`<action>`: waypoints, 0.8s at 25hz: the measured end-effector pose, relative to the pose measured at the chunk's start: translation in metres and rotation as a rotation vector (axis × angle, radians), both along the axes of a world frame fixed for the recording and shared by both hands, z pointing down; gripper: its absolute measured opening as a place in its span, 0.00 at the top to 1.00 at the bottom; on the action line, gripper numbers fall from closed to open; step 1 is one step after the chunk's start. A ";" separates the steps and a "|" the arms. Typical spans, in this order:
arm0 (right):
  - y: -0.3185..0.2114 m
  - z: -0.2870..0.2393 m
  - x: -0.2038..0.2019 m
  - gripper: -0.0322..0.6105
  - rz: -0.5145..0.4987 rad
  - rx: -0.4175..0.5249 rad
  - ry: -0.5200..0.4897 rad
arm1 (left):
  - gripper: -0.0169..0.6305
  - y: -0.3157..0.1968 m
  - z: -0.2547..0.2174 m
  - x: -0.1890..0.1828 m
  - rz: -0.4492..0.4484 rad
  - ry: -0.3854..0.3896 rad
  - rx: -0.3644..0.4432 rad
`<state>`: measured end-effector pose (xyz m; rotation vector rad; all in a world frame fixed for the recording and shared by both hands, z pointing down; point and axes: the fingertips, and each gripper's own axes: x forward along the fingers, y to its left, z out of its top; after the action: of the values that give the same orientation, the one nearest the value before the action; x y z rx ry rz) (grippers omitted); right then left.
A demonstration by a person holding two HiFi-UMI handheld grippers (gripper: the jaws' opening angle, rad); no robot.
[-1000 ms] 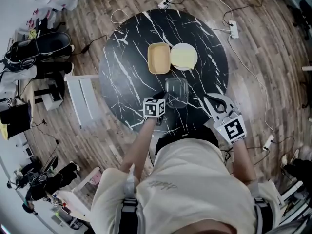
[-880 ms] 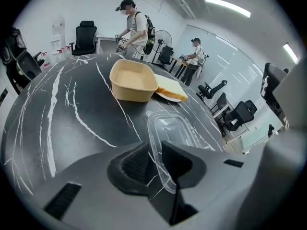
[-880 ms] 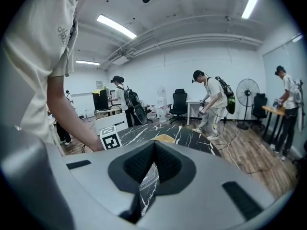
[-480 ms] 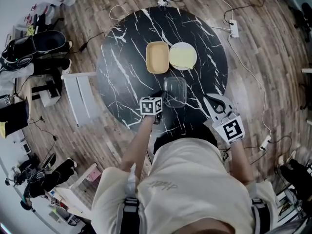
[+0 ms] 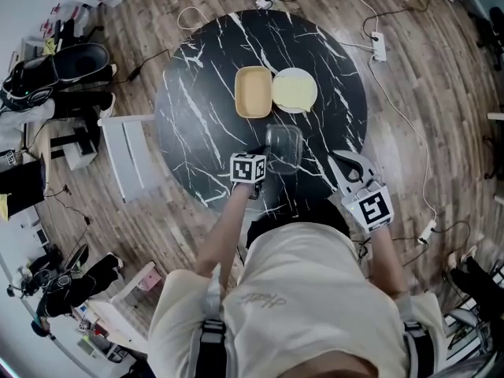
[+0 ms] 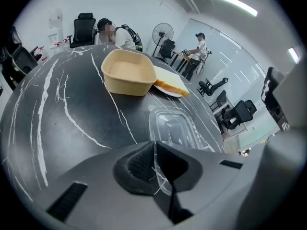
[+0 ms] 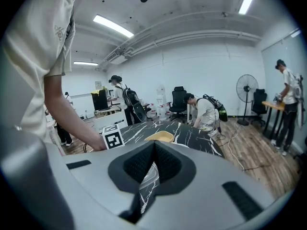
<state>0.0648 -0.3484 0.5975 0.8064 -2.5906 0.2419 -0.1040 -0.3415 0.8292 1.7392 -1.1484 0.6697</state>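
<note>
My left gripper is clamped on the near rim of the clear plastic container. It lies flat on the black marble table, long axis pointing away from me toward the tan tub. My right gripper is pressed closed on nothing, over the table's near edge. The print on my shirt is too small to read.

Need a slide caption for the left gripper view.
Left gripper shut on the near rim of a clear plastic container on a black marble table; tan tub and yellow plate behind.
</note>
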 end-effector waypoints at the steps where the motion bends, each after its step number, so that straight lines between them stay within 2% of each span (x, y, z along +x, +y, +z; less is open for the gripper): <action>1: 0.001 0.000 0.000 0.94 0.000 -0.001 0.001 | 0.92 0.000 0.001 0.000 -0.015 0.014 -0.006; 5: 0.004 0.001 0.002 0.94 0.004 -0.003 -0.002 | 0.94 0.003 0.004 0.006 -0.039 0.080 -0.030; 9: 0.007 -0.001 0.003 0.94 0.003 0.000 -0.002 | 0.95 0.003 0.000 0.006 -0.022 0.054 -0.015; 16: 0.012 -0.008 -0.002 0.94 -0.006 0.021 -0.006 | 0.95 0.002 -0.026 0.000 -0.039 0.048 0.065; 20: 0.013 -0.013 -0.013 0.94 -0.027 0.049 -0.008 | 0.95 0.002 -0.051 -0.011 -0.062 0.038 0.138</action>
<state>0.0516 -0.3356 0.5843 0.7889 -2.6218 0.1750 -0.1147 -0.3400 0.7777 1.8153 -1.2425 0.5284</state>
